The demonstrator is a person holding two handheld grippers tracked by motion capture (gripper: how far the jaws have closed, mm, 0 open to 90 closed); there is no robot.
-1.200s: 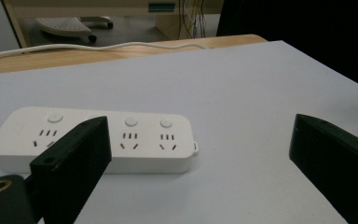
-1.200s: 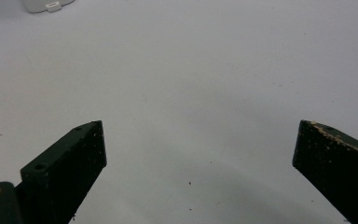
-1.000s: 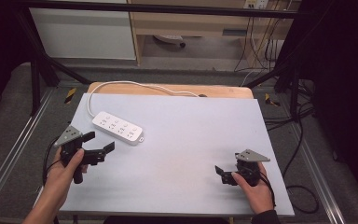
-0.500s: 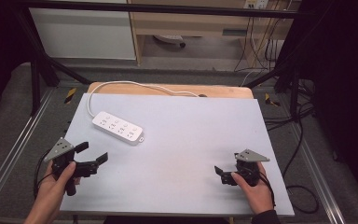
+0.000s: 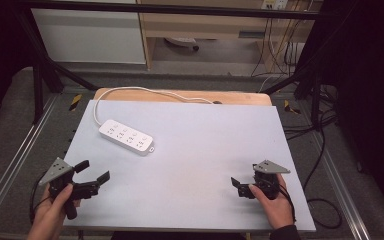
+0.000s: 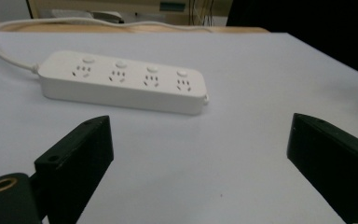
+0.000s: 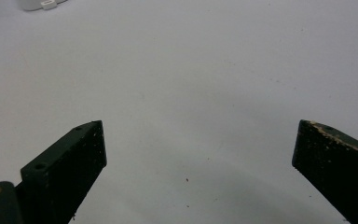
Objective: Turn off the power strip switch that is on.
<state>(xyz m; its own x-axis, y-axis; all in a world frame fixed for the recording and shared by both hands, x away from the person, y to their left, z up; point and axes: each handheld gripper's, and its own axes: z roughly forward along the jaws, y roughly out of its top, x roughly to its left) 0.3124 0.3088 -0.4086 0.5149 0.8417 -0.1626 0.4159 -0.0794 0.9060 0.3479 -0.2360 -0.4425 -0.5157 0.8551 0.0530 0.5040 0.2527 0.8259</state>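
White power strip (image 5: 126, 137) lying flat toward the surface's (image 5: 210, 145) far left corner, cord trailing over the far edge. Left tool (image 5: 93, 172) near left corner, agape, empty. Right tool (image 5: 240, 184) near right corner, agape, empty.

Lab, black metal frame (image 5: 40, 75), floor cables (image 5: 300, 125); test table (image 5: 205, 150)

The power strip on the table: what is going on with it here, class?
A person sits at the table with a gripper in each hand. The white power strip lies untouched at the far left, its cord running off the back edge. The left gripper hovers near the front left corner, jaws open and pointed toward the strip. The right gripper rests near the front right, also open. Neither holds anything.
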